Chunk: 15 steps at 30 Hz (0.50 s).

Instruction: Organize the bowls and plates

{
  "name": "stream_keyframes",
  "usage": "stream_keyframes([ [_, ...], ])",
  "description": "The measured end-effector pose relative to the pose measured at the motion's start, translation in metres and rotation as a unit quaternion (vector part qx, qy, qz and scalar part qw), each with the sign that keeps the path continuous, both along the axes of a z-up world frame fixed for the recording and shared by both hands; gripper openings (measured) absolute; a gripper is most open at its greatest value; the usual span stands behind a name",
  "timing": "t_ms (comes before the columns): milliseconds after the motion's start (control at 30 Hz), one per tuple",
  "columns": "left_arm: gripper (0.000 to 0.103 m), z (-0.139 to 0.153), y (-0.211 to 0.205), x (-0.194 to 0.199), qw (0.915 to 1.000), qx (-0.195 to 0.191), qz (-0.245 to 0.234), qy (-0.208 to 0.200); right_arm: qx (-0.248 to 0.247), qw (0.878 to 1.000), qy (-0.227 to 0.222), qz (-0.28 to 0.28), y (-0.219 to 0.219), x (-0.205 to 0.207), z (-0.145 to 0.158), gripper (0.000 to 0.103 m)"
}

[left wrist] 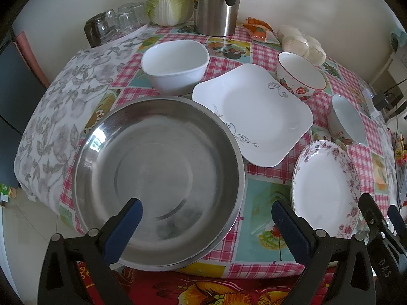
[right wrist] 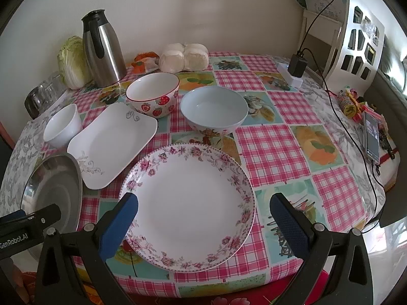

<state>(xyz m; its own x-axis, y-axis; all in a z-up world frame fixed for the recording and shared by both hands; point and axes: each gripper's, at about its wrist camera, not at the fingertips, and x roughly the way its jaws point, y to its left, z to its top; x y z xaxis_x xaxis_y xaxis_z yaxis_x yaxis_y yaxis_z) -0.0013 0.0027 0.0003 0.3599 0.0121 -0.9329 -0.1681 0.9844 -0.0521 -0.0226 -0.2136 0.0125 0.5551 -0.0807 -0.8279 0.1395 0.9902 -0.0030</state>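
Six dishes are seen spread across a round table (right wrist: 277, 142) under a checked cloth, none yet stacked, and neither pair of tongs has taken hold of anything. The left tongs (left wrist: 206, 213) are held wide open above the near rim of a steel pan (left wrist: 157, 183), which sits at the table's near-left edge and slightly overhangs it. The right tongs (right wrist: 203, 211) are likewise spread open, poised over the near side of a flowered plate (right wrist: 188, 206) lying close to the near edge.

Behind these, a square plate (left wrist: 254, 117) is set just beside the pan, its corner at the pan's rim. A white bowl (left wrist: 175, 66) stands toward the far-left edge, a strawberry bowl (right wrist: 152, 94) is tucked against the square plate's far corner, and a pale blue bowl (right wrist: 213, 109) rests near the middle.

The step in hand is judged to be a first pick-up. The flowered plate would best be pinched at its near rim and lifted level before being carried, since a shallow glazed rim is likely to slip if tilted.

Open room is found on the right half of the table, though a cable (right wrist: 348, 129) and a phone (right wrist: 372, 137) line that edge. The far edge is crowded by a flask (right wrist: 101, 50), a cabbage (right wrist: 72, 61) and wrapped buns (right wrist: 183, 58).
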Motion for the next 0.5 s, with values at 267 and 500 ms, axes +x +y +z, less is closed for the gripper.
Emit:
stream_keyframes([
  [267,0.103,-0.0003,0.0008,-0.0008,1.0000,0.000,0.000,0.000,0.000,1.000,-0.001,0.000,-0.0001,-0.0003,0.0001,0.103],
  [500,0.103,-0.0018,0.0029,-0.0026,1.0000,-0.002,0.002,0.000,0.000,1.000,-0.002,0.000,-0.0003,-0.0006,0.0000,0.103],
])
